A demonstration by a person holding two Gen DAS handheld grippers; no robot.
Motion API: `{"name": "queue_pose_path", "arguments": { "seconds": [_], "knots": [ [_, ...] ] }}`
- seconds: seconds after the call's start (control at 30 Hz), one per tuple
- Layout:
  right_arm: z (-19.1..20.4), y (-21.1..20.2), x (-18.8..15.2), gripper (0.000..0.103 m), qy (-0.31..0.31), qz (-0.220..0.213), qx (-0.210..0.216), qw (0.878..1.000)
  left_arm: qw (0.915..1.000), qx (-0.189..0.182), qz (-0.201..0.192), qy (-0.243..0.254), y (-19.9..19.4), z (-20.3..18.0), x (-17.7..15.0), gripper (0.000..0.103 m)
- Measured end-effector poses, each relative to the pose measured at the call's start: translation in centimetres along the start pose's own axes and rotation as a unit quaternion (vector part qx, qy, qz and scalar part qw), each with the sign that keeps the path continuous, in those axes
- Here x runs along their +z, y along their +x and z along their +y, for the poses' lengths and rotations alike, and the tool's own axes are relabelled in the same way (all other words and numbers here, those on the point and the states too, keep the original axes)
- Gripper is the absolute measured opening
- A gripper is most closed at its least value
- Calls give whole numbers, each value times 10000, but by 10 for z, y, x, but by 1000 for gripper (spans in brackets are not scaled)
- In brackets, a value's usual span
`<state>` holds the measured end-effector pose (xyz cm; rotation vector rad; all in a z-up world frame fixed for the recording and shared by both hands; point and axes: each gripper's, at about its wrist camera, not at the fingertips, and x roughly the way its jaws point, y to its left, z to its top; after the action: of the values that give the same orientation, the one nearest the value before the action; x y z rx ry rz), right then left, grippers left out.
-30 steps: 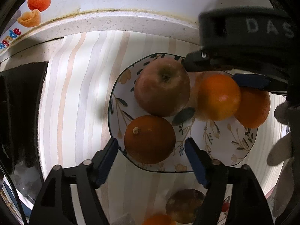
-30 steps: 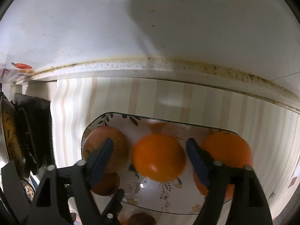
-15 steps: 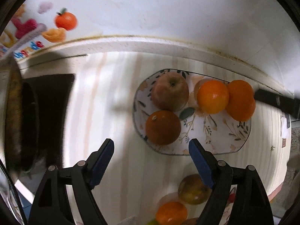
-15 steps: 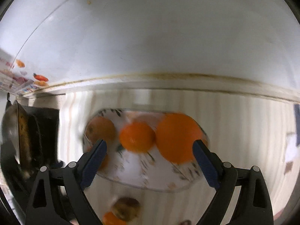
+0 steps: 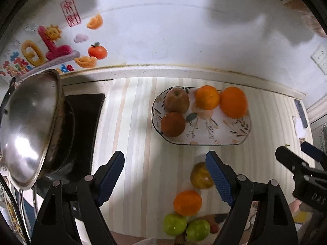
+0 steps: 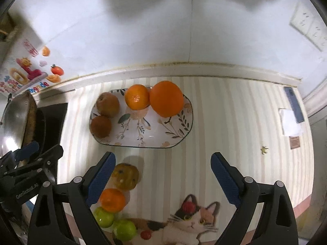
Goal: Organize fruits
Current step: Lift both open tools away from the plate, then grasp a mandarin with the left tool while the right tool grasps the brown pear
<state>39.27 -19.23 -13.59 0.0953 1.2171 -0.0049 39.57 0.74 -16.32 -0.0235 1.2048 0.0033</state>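
Observation:
A floral plate [image 5: 220,138] [image 6: 155,138] on the striped counter holds an apple [image 5: 177,100] [image 6: 108,104], a dark orange [image 5: 173,124] [image 6: 101,126], a small orange [image 5: 207,97] [image 6: 137,97] and a large orange [image 5: 233,102] [image 6: 166,98]. Nearer the front lie a yellowish fruit [image 5: 200,176] [image 6: 126,176], an orange [image 5: 187,202] [image 6: 112,200] and two green fruits [image 5: 186,228] [image 6: 114,224]. My left gripper [image 5: 165,179] is open and empty, above the counter. My right gripper [image 6: 162,179] is open and empty. Each gripper shows at the edge of the other's view.
A steel wok [image 5: 30,126] sits on a black stove [image 5: 85,118] at the left. The wall with stickers [image 5: 47,49] runs behind the counter. A white cloth [image 6: 290,122] and a dark object [image 6: 294,104] lie at the right. A cat picture [image 6: 188,220] marks the mat's front edge.
Both grippers have pulled back and up from the plate, so more of the counter and the front fruits show. The right gripper has let go of the large orange, which lies on the plate.

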Motion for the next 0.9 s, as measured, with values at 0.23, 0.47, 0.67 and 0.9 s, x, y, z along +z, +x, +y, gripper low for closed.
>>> {"name": "queue_pose_path", "arguments": {
  "seconds": [0.23,0.47,0.67,0.9],
  "knots": [
    [3,-53,-25,98,9,-327,82,9994,9993,-111,-354,93,-49,-4,-21,81],
    [7,-97,-39,98,-27,-693,38,9976,9980,-267,-553,130,-84,-7,-33,81],
    [5,-115,-45,100,50,-820,81,9966,9972,-369,-653,80,-96,-9,-38,81],
    [2,-100,-46,101,192,-613,243,9976,9972,-183,-706,146,-79,-5,-37,98]
  ]
}}
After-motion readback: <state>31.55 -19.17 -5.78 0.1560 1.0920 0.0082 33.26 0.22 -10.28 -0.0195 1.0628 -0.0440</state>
